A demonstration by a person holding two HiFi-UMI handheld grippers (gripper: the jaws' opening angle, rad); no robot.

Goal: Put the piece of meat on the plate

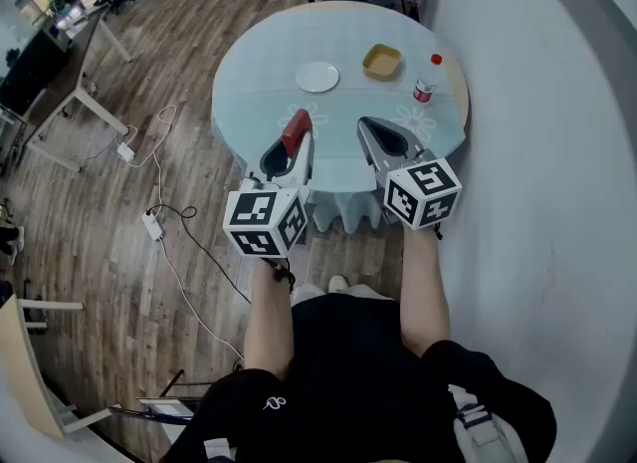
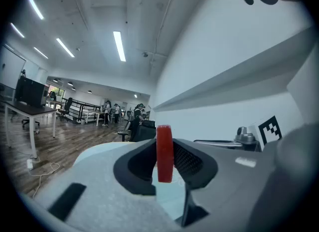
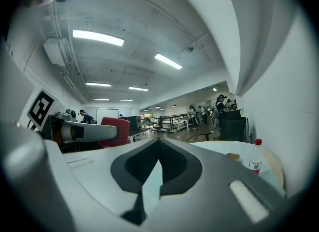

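The person stands at the near edge of a round worktop (image 1: 249, 93) covered in a pale blue cloth, with a pair of tongs held level in each hand; the left tongs (image 1: 296, 140) are closed on the piece of meat (image 1: 296, 130), a flat red slab gripped edge-on and standing upright between the pads, its top poking out above them; in the left gripper view the piece of meat (image 2: 164, 153) fills the gap of the left tongs (image 2: 164, 156) with both pads pressed against its sides; it hangs over the near part of the worktop, clear of the cloth as far as I can see; the plate (image 1: 318, 78), small, round and white, lies farther in towards the middle, beyond the meat and apart from it; to its right sits a shallow yellowish dish (image 1: 382, 61), and right of that a small bottle (image 1: 426, 80) with a red cap; the right tongs (image 1: 370, 127) are just beside the left ones over the same near edge, and the right gripper view shows the right tongs (image 3: 159, 140) with tips brought together and nothing between them; white cables (image 1: 159, 217) trail over the wooden floor (image 1: 119, 252) to the left.
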